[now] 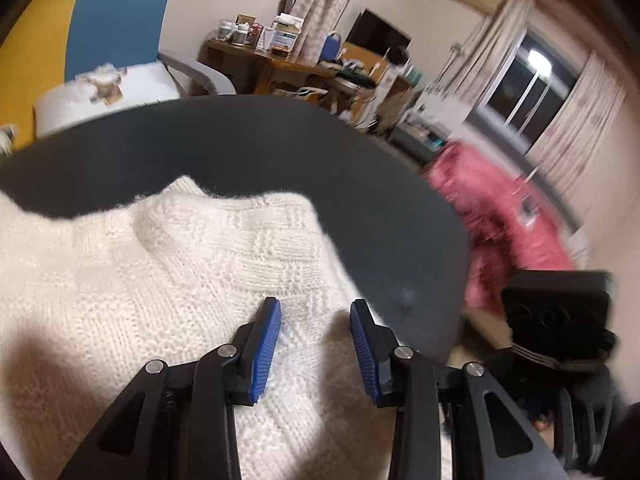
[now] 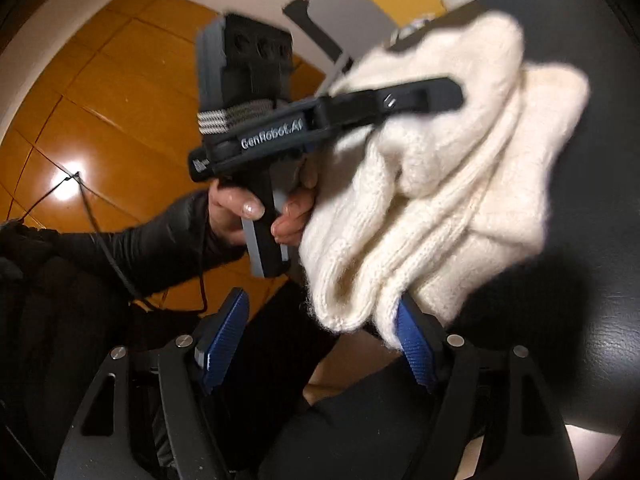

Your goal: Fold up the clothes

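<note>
A cream knitted sweater [image 1: 160,280] lies bunched in folds on a dark round table [image 1: 280,152]. My left gripper [image 1: 315,344] hovers over the sweater's near part, open, its blue pads apart with only knit beneath them. In the right wrist view the left gripper [image 2: 448,94], held by a hand [image 2: 240,208], reaches across the top of the sweater [image 2: 460,180]. My right gripper [image 2: 320,340] is open wide at the table's [image 2: 580,320] edge. The sweater's folded hem hangs between its pads and rests against the right pad [image 2: 416,344] without being clamped.
A pink cloth heap [image 1: 512,232] lies past the table's right side. A cluttered wooden desk [image 1: 280,64] and a white seat [image 1: 112,92] stand behind. Orange wooden floor [image 2: 120,100] with a black cable [image 2: 100,232] lies left of the table, beside a dark sleeve [image 2: 152,240].
</note>
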Motion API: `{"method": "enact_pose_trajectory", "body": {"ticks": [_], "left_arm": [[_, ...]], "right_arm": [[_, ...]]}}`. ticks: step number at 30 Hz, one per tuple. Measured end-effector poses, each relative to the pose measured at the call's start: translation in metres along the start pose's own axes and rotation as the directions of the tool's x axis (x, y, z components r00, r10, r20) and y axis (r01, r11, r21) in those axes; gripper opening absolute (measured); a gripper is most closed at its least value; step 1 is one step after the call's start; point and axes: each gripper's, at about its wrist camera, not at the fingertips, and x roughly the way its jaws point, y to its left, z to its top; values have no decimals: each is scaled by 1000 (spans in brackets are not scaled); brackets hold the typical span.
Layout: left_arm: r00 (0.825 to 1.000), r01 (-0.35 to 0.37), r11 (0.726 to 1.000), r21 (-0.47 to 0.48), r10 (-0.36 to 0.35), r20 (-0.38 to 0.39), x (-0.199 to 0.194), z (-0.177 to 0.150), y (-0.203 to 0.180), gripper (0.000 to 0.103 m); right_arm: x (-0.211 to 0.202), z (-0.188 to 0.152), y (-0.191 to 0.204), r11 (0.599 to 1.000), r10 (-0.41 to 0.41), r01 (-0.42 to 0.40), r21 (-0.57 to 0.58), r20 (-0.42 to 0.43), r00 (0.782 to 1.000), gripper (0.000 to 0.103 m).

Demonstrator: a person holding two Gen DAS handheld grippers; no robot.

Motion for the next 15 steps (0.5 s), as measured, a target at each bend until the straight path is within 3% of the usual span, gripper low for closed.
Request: {"method": "enact_pose_trajectory", "body": {"ticks": [2, 3, 6, 7, 9, 11, 13, 15], "left_arm": [[1000, -30, 999, 45, 30, -5, 4, 0, -10, 39], [1000, -10, 999, 31, 11, -10, 4, 2, -8, 39], [990, 139, 979, -147, -139, 8, -19, 9, 24, 36], [987, 161, 970, -181, -156, 41, -33, 9, 34, 36], [985, 149, 964, -222, -125, 118, -74, 0, 58, 36], [982, 118, 958, -262, -73, 176, -114, -15, 84, 36], [984, 71, 951, -302, -16, 179, -147, -43, 107, 36], [987, 88, 944, -318, -41, 154, -169, -78, 115, 36]], "right_arm": [[9, 3, 6, 996, -82, 80, -39, -70, 994, 73], [9, 5, 9, 993, -109, 106, -46, -83, 991, 73], [1, 4, 16, 984, -180, 178, -27, -95, 979, 72], [-5, 2, 21, 977, -212, 210, -21, -88, 973, 73], [-16, -2, 33, 959, -285, 284, -24, -71, 956, 81], [-29, -6, 50, 936, -353, 352, -32, -34, 935, 83], [-42, -6, 71, 923, -382, 384, -39, 39, 923, 83], [-46, 2, 96, 924, -366, 377, -62, 138, 920, 83]]}}
